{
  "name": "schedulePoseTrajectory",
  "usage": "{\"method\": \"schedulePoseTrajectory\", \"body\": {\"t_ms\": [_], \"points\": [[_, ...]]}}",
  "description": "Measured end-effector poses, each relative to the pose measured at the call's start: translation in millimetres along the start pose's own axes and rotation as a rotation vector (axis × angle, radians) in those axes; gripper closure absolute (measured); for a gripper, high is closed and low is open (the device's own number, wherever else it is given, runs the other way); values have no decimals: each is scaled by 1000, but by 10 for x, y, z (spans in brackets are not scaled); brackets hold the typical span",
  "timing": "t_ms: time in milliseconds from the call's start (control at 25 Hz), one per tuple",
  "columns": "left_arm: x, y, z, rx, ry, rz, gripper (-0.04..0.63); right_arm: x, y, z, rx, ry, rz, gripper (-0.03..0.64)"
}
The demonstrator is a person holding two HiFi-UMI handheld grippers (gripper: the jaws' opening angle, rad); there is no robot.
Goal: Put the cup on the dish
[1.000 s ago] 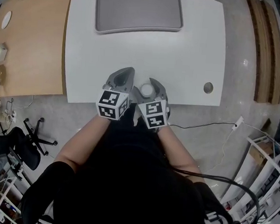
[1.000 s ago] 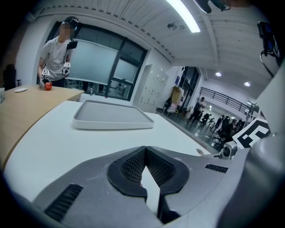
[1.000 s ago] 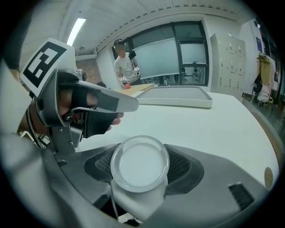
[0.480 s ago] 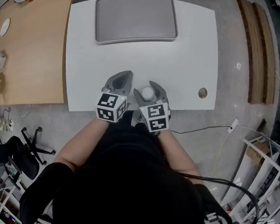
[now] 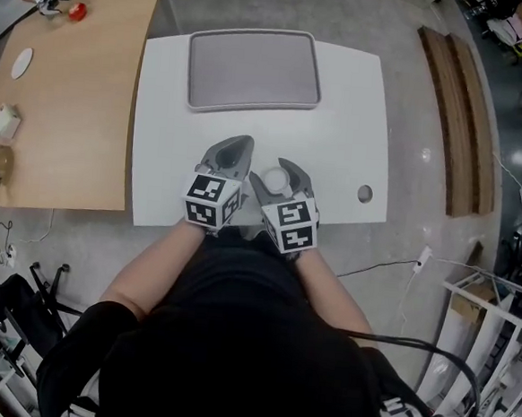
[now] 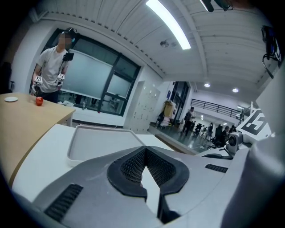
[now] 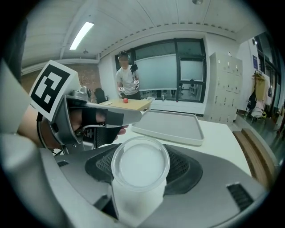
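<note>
**While we held the cup short of the dish**

As our right gripper (image 5: pixel 277 171) was clamped on the sidewall of the cup (image 7: pixel 140 165), the cup sat at the near edge of the white table (image 5: pixel 348 129), well apart from the dish (image 5: pixel 254 70). We judged it light, thin plastic, apt to flex, best squeezed gently mid-wall. It stood upright, mouth up, long axis vertical. Our left gripper (image 5: pixel 232 154) was closed on nothing.

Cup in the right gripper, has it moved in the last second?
Yes: the cup, held by the right gripper, is farther from the white table's near edge, nearer the grey dish.
</note>
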State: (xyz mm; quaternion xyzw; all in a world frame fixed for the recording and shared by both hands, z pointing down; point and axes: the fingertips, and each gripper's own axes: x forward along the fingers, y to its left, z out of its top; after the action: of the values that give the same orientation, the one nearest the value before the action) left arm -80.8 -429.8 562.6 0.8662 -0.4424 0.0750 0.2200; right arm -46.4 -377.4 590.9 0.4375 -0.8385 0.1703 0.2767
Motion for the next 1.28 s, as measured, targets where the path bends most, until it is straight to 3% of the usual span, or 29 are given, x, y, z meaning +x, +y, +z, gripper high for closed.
{"method": "schedulePoseTrajectory", "body": {"t_ms": [400,920,1280], "points": [[-203,-213,505,27,-102,33,588,-414,-12,478,-51,-91,37,356],[-536,-325,1131,67,-208,141,588,-775,-132,1216,-115,-206,122,356],[-593,-483,1317,73,-231,123,588,-986,-204,1404,-118,-245,122,356]]}}
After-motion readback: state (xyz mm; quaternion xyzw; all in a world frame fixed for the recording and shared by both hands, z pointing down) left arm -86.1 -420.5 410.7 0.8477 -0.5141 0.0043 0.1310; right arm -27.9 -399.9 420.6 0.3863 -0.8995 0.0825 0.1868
